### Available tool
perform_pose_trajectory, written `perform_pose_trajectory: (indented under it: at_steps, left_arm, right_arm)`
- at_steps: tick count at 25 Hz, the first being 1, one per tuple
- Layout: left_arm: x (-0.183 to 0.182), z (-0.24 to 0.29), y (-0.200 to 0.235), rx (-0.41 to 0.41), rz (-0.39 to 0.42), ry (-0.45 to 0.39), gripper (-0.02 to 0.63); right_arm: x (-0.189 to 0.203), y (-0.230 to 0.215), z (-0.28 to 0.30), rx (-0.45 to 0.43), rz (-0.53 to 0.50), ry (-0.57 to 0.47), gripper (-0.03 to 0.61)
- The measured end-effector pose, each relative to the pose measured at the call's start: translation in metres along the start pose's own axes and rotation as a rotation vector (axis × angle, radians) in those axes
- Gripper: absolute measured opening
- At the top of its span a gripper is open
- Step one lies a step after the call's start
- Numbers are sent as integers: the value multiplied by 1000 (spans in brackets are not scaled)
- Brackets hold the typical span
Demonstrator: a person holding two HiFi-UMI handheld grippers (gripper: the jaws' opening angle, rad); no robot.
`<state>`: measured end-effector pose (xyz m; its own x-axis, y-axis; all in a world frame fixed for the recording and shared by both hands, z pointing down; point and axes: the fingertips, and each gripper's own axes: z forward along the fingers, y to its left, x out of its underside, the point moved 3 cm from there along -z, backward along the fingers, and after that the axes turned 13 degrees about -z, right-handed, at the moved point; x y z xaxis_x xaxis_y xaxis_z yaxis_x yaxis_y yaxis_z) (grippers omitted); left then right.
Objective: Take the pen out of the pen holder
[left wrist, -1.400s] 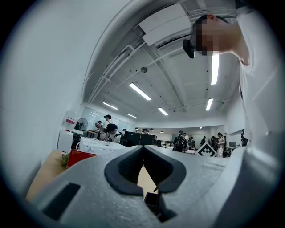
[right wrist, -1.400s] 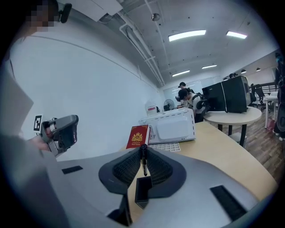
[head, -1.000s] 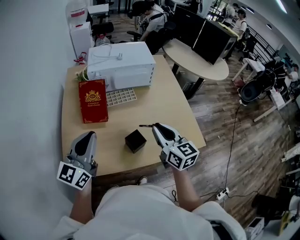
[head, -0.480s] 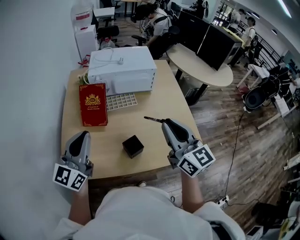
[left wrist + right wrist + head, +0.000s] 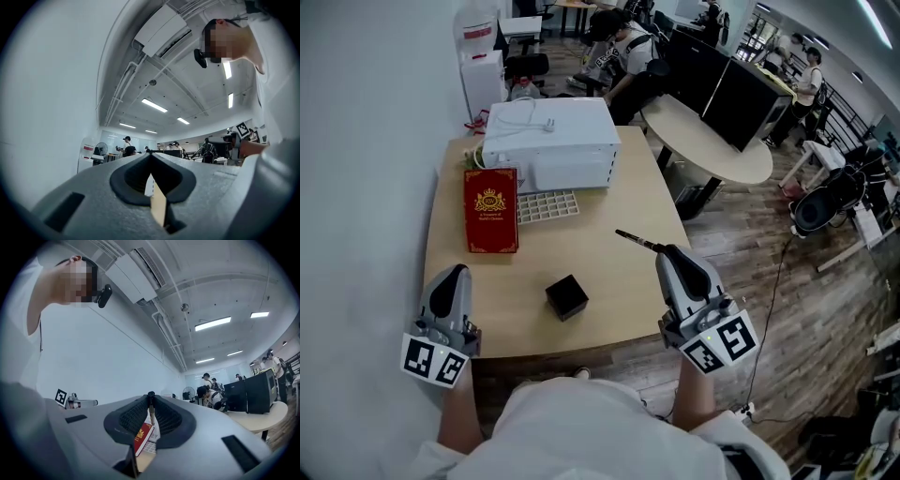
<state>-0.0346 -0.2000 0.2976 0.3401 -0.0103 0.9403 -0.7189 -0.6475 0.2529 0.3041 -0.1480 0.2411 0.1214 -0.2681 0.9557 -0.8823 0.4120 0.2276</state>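
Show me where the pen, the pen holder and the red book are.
pen (image 5: pixel 637 241): head view, middle of its shaft.
pen holder (image 5: pixel 567 296): head view, middle of the black cube.
red book (image 5: pixel 490 210): head view, centre of its cover.

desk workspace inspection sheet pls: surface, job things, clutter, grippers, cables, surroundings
surface: wooden desk, set against the wall
job's things: pen out of the black pen holder
clutter: red book, grid tray, white box
grippers: right gripper shut on pen; left gripper shut, empty
cables: white cord on the box; floor cable
surroundings: white wall, round table, people seated behind
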Motion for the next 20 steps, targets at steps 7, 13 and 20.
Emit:
perform_pose_trajectory:
  at_steps: [7,13,20]
  left_arm:
    - [-9,-23,13,-61,17,-33,15]
    - [-10,-33,20,-64,16,-22,15]
    - [-8,-46,28,-50,6,14,15]
  right_arm:
    - [-1,9,-23,21,16,-32,48]
    - [2,25,-29,31,11,-11,48]
    - [-1,46,-25,27,10,-17,48]
